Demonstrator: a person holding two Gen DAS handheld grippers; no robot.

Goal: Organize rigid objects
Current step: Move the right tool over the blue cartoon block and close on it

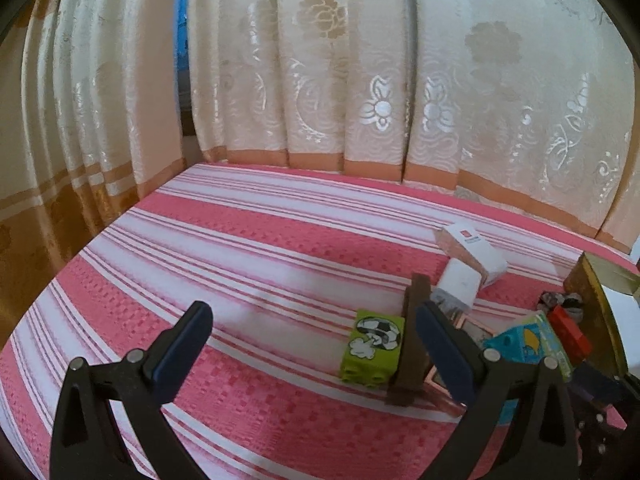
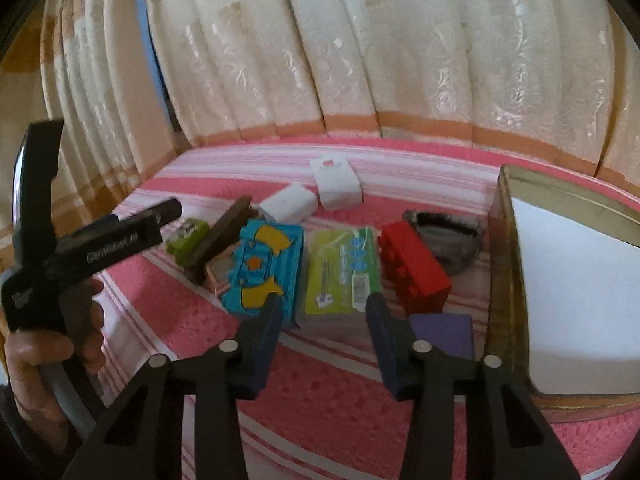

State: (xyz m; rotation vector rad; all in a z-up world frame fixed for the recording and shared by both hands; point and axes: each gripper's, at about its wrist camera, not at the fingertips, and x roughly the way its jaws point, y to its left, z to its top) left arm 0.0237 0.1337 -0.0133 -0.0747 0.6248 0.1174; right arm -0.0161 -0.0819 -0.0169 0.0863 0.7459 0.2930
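Note:
In the right wrist view my right gripper straddles the near end of a green packet. Its right pad sits at the packet's edge, its left pad a little apart, so the jaws are narrow and open. A blue puzzle box lies left of the packet, with a red brick and a purple block to its right. My left gripper hangs wide open and holds nothing over the striped bedspread. A green football block and a brown wooden piece lie just inside its right finger.
A gold box with a white inside stands at the right. Two white boxes lie further back, and a dark pouch sits behind the brick. Cream curtains hang behind the bed. A hand holds the left gripper at the far left.

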